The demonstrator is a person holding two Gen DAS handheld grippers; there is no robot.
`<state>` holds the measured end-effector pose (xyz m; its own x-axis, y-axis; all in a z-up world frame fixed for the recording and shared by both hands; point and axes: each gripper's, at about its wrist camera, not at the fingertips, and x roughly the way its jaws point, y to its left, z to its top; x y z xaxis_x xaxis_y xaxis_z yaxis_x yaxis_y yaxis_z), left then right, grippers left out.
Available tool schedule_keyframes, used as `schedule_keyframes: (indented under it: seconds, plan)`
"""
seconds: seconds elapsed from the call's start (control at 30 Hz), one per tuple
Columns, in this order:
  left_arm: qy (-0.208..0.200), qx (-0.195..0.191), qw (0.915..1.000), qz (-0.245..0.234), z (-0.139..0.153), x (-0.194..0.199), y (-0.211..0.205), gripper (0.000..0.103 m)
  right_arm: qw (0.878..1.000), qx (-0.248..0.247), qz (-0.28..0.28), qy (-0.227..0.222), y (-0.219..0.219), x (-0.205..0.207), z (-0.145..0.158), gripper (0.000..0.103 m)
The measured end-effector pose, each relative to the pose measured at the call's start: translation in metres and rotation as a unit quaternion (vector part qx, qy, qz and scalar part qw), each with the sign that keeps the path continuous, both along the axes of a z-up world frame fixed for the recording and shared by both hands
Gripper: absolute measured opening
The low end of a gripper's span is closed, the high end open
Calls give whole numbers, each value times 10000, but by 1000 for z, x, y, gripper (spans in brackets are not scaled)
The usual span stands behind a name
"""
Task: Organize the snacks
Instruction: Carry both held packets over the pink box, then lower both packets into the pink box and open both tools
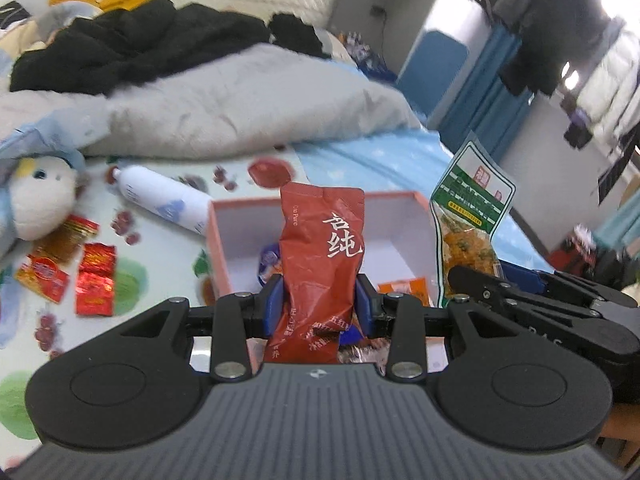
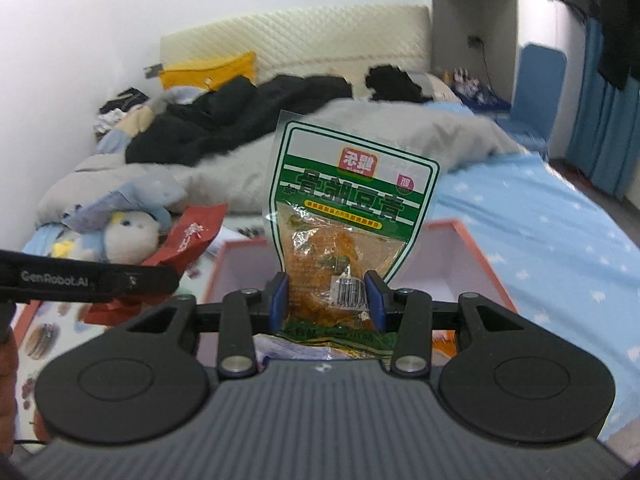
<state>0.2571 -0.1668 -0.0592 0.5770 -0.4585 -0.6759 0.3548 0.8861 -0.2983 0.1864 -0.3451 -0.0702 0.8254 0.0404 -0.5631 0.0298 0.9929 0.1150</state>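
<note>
My left gripper (image 1: 319, 307) is shut on a dark red snack packet (image 1: 320, 264) with white characters, held upright over the near edge of an orange-rimmed white box (image 1: 218, 240). My right gripper (image 2: 327, 300) is shut on a green-and-clear packet of orange snack (image 2: 348, 216), also upright above the same box (image 2: 486, 268). In the left wrist view the green packet (image 1: 468, 216) and the right gripper (image 1: 520, 292) show at the right. In the right wrist view the red packet (image 2: 192, 236) shows at the left. A blue-wrapped snack (image 1: 269, 262) and an orange sachet (image 1: 404, 290) lie inside the box.
Several small red packets (image 1: 94, 280) lie on the printed sheet left of the box, beside a white bottle (image 1: 164, 200) and a plush toy (image 1: 38, 200). A grey quilt (image 1: 240, 112) and black clothes (image 1: 132, 48) fill the bed behind. Blue sheet (image 2: 560, 240) runs to the right.
</note>
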Motion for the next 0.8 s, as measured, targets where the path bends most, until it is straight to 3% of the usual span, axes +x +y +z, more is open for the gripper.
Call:
schedule_keyframes:
  seconds: [0.17, 0.43, 0.53, 0.67, 0.7, 0.73, 0.8]
  plan:
    - [351, 207, 9990, -190, -28, 10, -25, 43, 9993, 97, -117, 351, -18, 8, -31, 45]
    - [579, 491, 9968, -251, -56, 19, -45, 44, 9973, 63, -94, 731, -34, 15, -62, 50]
    - [620, 633, 9957, -270, -61, 19, -49, 48, 9969, 52, 34, 790, -34, 16, -68, 52]
    - [575, 525, 9967, -237, -57, 16, -45, 58, 9966, 64, 48, 820, -33, 17, -71, 54]
    - [554, 504, 9969, -221, -56, 16, -43, 58, 9964, 111, 59, 844, -32, 17, -72, 58]
    - [532, 491, 9971, -217, -53, 15, -42, 58, 9963, 153, 59, 843, -32, 18, -71, 68]
    - [433, 495, 9976, -201, -46, 14, -37, 58, 9968, 143, 63, 778, -31, 16, -68, 71]
